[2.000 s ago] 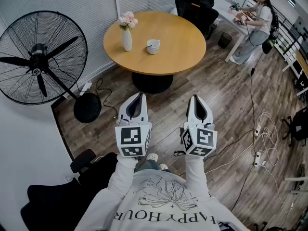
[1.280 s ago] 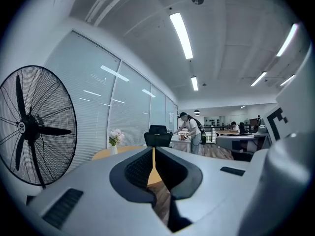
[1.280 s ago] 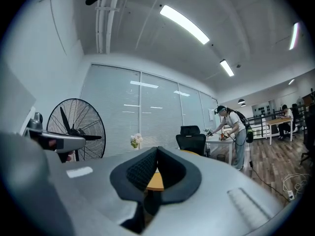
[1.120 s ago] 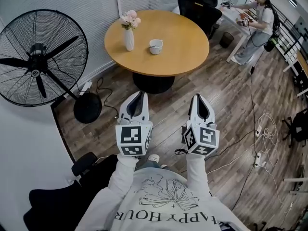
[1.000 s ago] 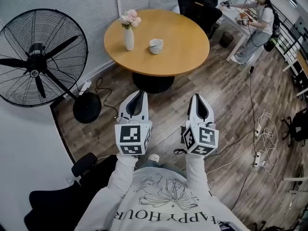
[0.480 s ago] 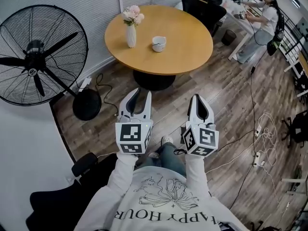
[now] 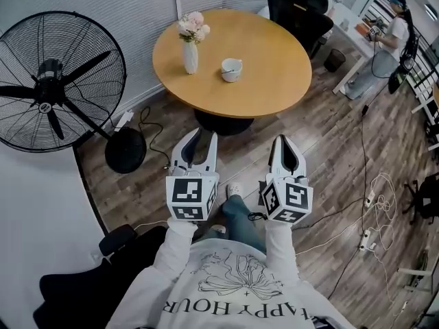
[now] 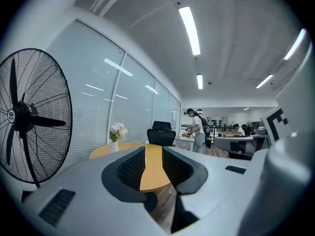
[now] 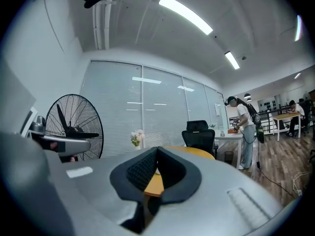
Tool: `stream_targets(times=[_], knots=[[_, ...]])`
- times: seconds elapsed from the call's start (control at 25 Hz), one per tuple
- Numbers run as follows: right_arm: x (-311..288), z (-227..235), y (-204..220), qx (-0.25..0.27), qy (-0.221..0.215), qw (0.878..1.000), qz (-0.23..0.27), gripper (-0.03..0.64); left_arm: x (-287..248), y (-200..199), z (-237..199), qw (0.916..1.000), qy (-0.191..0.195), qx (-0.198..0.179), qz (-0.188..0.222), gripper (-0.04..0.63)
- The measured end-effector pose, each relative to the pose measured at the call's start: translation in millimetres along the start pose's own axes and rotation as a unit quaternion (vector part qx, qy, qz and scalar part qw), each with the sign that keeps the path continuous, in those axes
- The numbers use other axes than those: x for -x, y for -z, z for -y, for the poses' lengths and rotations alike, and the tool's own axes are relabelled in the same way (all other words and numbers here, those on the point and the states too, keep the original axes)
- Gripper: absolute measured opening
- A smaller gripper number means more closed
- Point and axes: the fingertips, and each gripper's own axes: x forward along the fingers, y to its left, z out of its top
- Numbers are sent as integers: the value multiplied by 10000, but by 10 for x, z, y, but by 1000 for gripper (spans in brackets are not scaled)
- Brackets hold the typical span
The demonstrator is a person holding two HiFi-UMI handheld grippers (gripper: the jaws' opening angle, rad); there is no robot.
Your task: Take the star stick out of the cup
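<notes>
A white cup [image 7: 231,69] stands on the round wooden table [image 7: 274,53], beside a white vase of pink flowers [image 7: 191,46]. The cup is too small here to tell any star stick in it. Both grippers hang in the air over the wooden floor, well short of the table. My left gripper [image 7: 204,137] is open with nothing between its fingers; in the left gripper view the table [image 8: 152,168] shows through the gap. My right gripper [image 7: 285,141] is shut and holds nothing; its pads meet in the right gripper view [image 9: 157,152].
A big black floor fan [image 7: 58,81] stands at the left by the blinds. Black office chairs [image 7: 305,9] sit behind the table. A person [image 7: 396,36] works at a desk at far right. Cables [image 7: 370,197] lie on the floor at right. A black chair [image 7: 116,252] is at my lower left.
My left gripper's jaws have opened from shut. I have stepped a little toward the table; a leg now shows below the grippers. The right gripper stays shut.
</notes>
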Motion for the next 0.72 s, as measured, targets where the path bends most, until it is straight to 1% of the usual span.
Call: stream_targets(times=[0.2,0.72], knots=[[-443,182,-25,-18,-145,9999,1,11,-413,-21,-17,10000,-75,-32,-45,106],[-1649,697,-135,-42,-579,9983,-65,11,-1611,-184,-67,9991,-414,-20,-100,106]])
